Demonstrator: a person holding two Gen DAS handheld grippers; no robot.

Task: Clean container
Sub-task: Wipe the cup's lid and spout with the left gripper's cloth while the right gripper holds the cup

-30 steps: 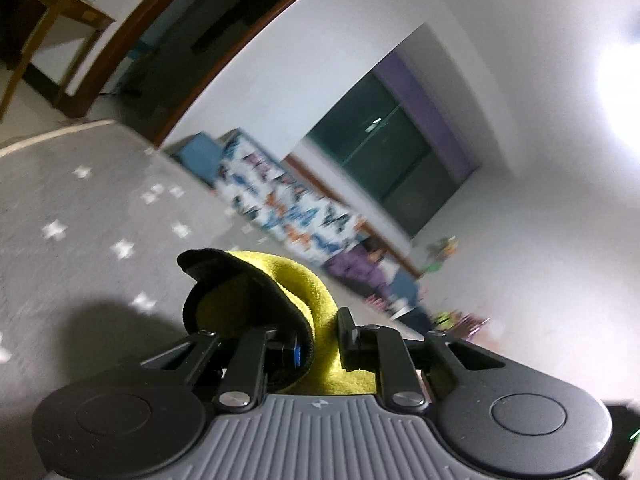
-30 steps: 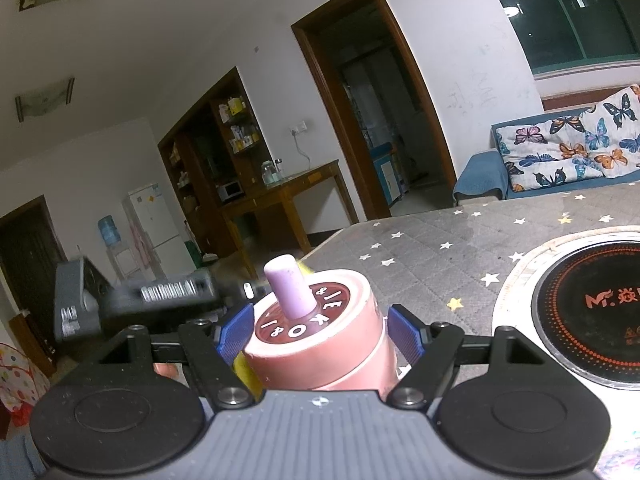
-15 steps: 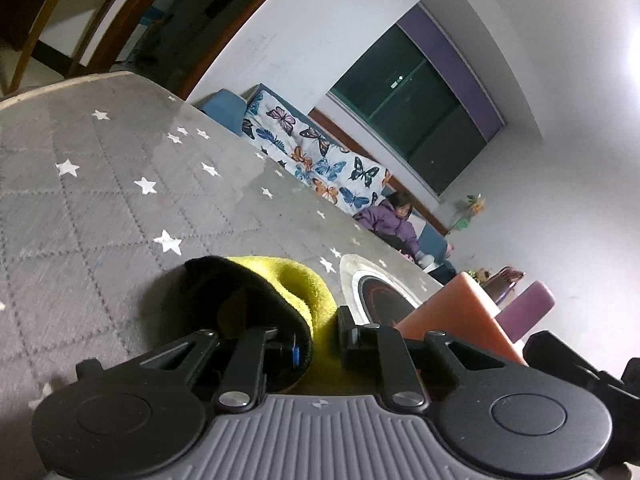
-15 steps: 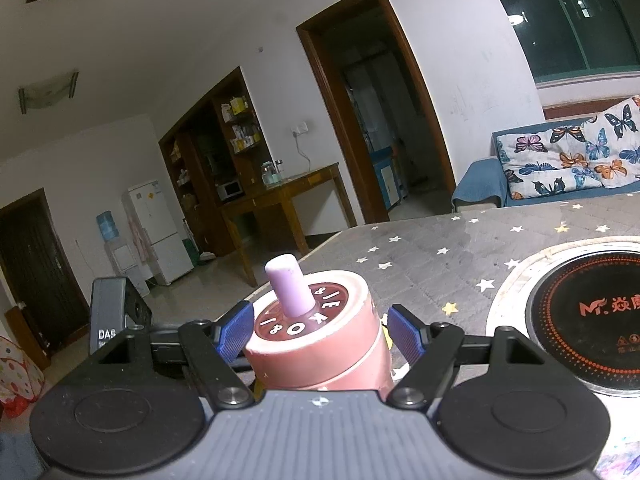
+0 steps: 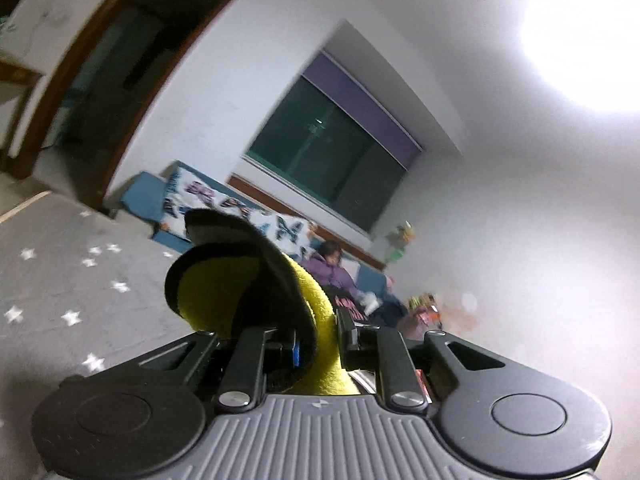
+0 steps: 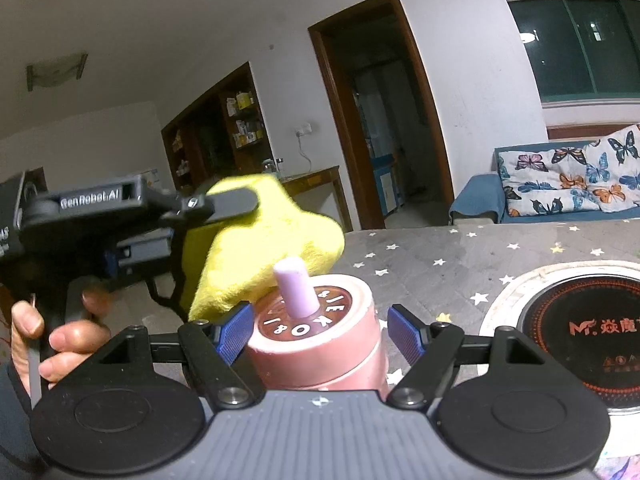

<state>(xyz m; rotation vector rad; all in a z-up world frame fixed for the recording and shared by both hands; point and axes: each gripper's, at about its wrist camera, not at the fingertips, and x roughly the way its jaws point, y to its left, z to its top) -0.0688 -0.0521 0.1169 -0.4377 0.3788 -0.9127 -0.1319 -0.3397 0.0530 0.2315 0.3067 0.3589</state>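
Sitting between the blue pads of the right tool point(image 6: 318, 330), the squat pink cylindrical container with a lilac knob on its maroon lid point(image 6: 316, 344) looks rigid, light and smooth-walled, best gripped low around its body above the grey star-patterned bench point(image 6: 460, 256). Whether those pads truly pinch it I cannot tell. The left tool point(image 5: 324, 340) is clamped on a soft, floppy yellow microfibre cloth point(image 6: 264, 244) that touches the lid's edge.

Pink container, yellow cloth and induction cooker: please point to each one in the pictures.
pink container point(image 6: 320, 350): right wrist view, on its pink rim.
yellow cloth point(image 6: 264, 240): right wrist view, on its fluffy middle.
induction cooker point(image 6: 592, 320): right wrist view, on its dark glass top.
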